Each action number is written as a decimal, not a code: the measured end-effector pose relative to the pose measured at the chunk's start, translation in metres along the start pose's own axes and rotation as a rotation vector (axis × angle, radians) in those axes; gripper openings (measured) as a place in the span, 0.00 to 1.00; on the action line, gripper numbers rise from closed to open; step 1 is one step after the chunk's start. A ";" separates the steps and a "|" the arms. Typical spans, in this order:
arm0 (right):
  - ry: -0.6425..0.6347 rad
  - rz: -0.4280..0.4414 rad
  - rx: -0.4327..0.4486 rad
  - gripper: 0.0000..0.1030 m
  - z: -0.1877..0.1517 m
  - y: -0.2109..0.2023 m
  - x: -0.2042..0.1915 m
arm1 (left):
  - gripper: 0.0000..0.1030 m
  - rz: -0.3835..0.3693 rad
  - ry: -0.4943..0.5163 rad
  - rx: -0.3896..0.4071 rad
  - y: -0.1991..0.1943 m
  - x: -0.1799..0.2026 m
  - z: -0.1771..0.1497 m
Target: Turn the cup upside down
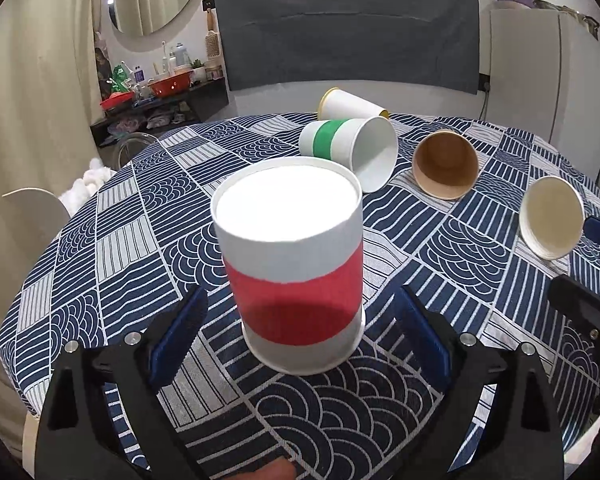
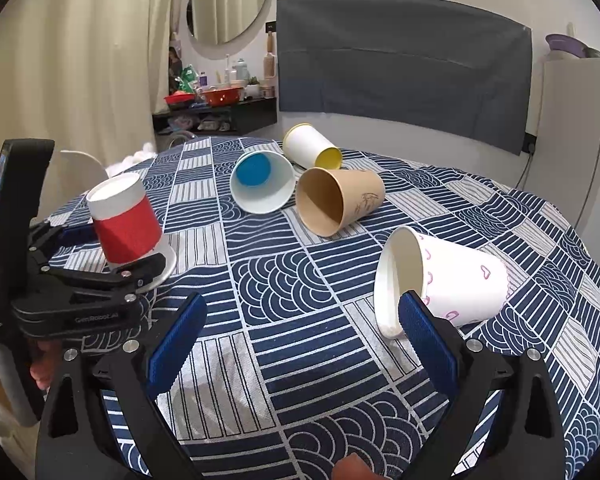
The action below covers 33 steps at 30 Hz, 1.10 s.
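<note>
The red-banded paper cup stands upside down on the table, its flat white base up and its wider rolled rim pressed on the woven cloth printed with navy and white stripes and scallop arcs. The left gripper stands wide open around it, its 2 ribbed blue pads either side of the tapered wall and holding nothing. The right gripper is likewise spread wide and empty above bare cloth, its right pad just in front of the rim of a white cup with pink hearts lying on its side. Further back lie 3 more paper cups on their sides: a plain brown kraft cup, a cup with a blue inner bottom and a white cup with yellow inside
</note>
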State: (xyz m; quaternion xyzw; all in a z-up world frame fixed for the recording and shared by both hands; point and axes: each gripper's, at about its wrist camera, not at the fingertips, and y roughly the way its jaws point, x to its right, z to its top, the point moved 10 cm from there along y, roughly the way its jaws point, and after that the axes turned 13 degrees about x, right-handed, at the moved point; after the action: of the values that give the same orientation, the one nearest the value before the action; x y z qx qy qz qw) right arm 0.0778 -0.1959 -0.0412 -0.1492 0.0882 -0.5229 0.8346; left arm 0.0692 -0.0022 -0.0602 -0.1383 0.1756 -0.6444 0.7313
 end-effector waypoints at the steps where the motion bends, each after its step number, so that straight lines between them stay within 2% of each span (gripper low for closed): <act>1: -0.005 -0.005 0.005 0.90 0.000 -0.001 -0.001 | 0.92 -0.011 -0.004 0.006 -0.002 0.000 0.000; 3: -0.012 -0.008 0.012 0.90 0.001 -0.002 -0.003 | 0.94 -0.028 -0.004 0.022 -0.006 -0.002 0.000; 8: -0.009 -0.005 0.021 0.91 0.000 -0.003 -0.007 | 0.94 -0.071 0.070 0.113 -0.021 -0.006 0.006; 14: -0.020 -0.003 0.012 0.92 -0.007 -0.001 -0.014 | 0.94 -0.142 0.114 0.170 -0.031 -0.013 0.005; 22: -0.023 0.001 0.024 0.92 -0.009 0.002 -0.024 | 0.94 -0.187 0.047 0.221 -0.030 -0.032 0.014; 26: -0.010 0.022 0.017 0.92 -0.008 0.005 -0.031 | 0.94 -0.181 0.070 0.278 -0.034 -0.033 0.021; 29: -0.031 0.017 0.033 0.92 -0.005 0.007 -0.036 | 0.94 -0.193 0.099 0.265 -0.030 -0.033 0.019; 33: -0.024 0.004 0.034 0.92 -0.007 0.010 -0.036 | 0.94 -0.222 0.063 0.228 -0.024 -0.037 0.015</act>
State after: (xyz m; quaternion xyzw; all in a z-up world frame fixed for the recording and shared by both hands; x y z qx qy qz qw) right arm 0.0686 -0.1607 -0.0517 -0.1412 0.0694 -0.5210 0.8389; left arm 0.0506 0.0313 -0.0335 -0.0528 0.1080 -0.7411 0.6605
